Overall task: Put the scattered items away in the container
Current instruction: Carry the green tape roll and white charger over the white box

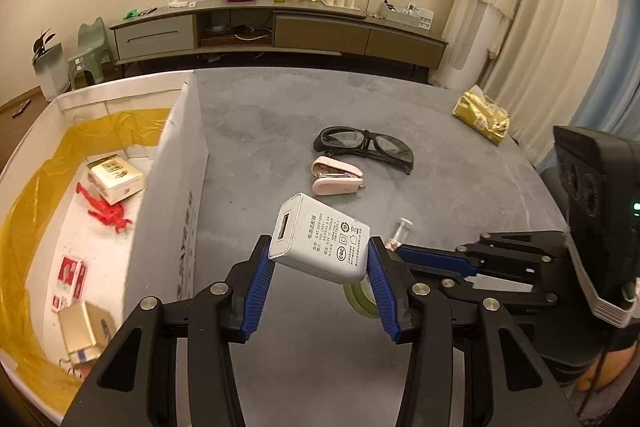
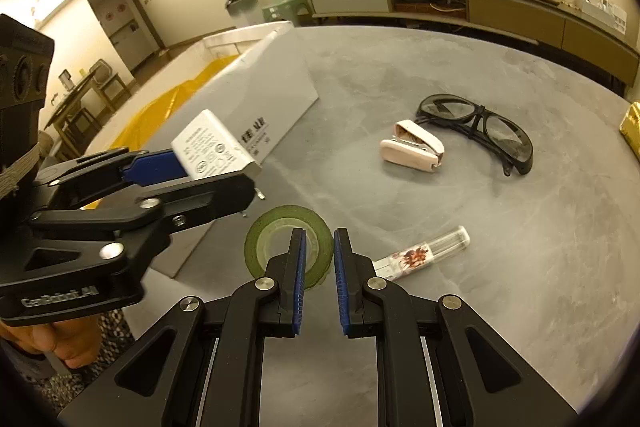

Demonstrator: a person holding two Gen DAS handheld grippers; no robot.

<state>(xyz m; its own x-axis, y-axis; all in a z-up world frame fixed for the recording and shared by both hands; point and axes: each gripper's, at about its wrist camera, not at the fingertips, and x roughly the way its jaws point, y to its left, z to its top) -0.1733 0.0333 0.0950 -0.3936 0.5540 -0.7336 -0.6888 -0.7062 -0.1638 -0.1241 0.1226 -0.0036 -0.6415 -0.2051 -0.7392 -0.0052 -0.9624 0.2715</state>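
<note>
My left gripper (image 1: 320,243) is shut on a white USB charger (image 1: 320,239), held above the grey table (image 1: 280,367) just right of the white box (image 1: 184,155). The right wrist view shows the charger (image 2: 212,151) lifted beside the box wall (image 2: 272,87). My right gripper (image 2: 320,239) has its fingers closed to a narrow gap over the rim of a green tape roll (image 2: 256,239), which lies on the table. One finger sits in the roll's hole, the other outside. Black glasses (image 2: 480,131), a pink stapler (image 2: 412,147) and a clear vial (image 2: 424,253) lie loose.
The box has a yellow liner (image 1: 40,187) and holds a red toy figure (image 1: 104,211) and several small cartons. A gold packet (image 1: 482,117) lies at the table's far right edge. A low cabinet (image 1: 280,31) stands by the far wall.
</note>
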